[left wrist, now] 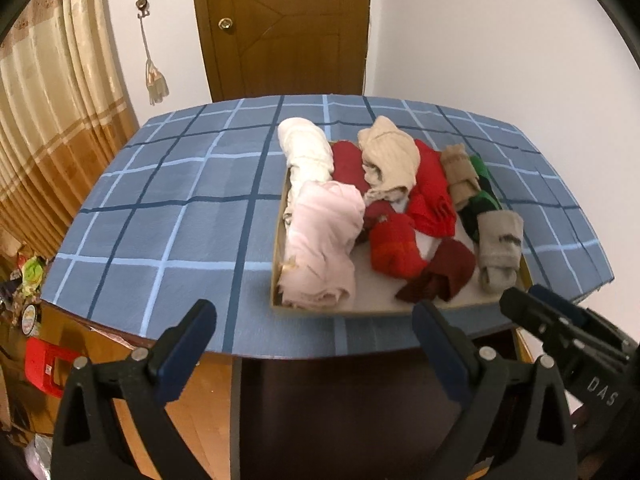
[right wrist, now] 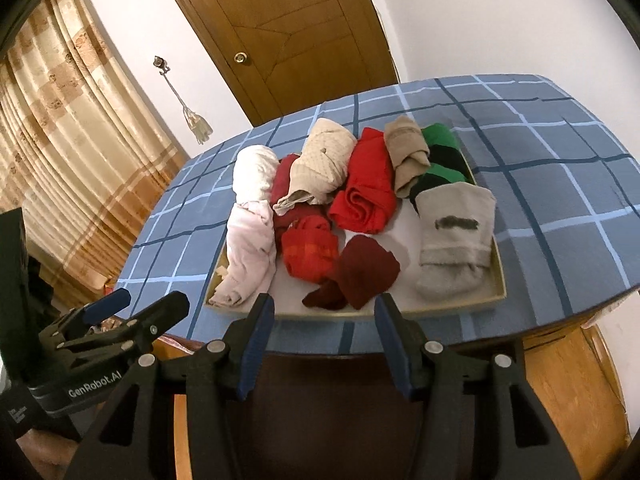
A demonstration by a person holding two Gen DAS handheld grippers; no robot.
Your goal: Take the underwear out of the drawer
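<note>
A shallow drawer tray [left wrist: 276, 264] [right wrist: 496, 300] sits on the blue checked tablecloth, filled with several rolled garments: pale pink [left wrist: 324, 240] [right wrist: 248, 252], white [left wrist: 306, 148], beige [left wrist: 388, 156] [right wrist: 320, 164], bright red [left wrist: 432, 192] [right wrist: 368, 184], orange-red [left wrist: 394, 246] [right wrist: 308, 248], dark maroon [left wrist: 440, 276] [right wrist: 360, 272], tan, green-black, and grey [left wrist: 498, 248] [right wrist: 456, 240]. My left gripper [left wrist: 316, 324] is open and empty, just short of the table's near edge. My right gripper [right wrist: 324, 320] is open and empty before the tray's near rim; it also shows at the right of the left wrist view [left wrist: 560, 328].
The table [left wrist: 168, 208] [right wrist: 560, 184] stands before a wooden door [left wrist: 280, 28] and white wall. A curtain [left wrist: 52, 112] hangs at left. A red stool [left wrist: 44, 364] and clutter sit on the floor at left. A dark chair lies below the table's near edge.
</note>
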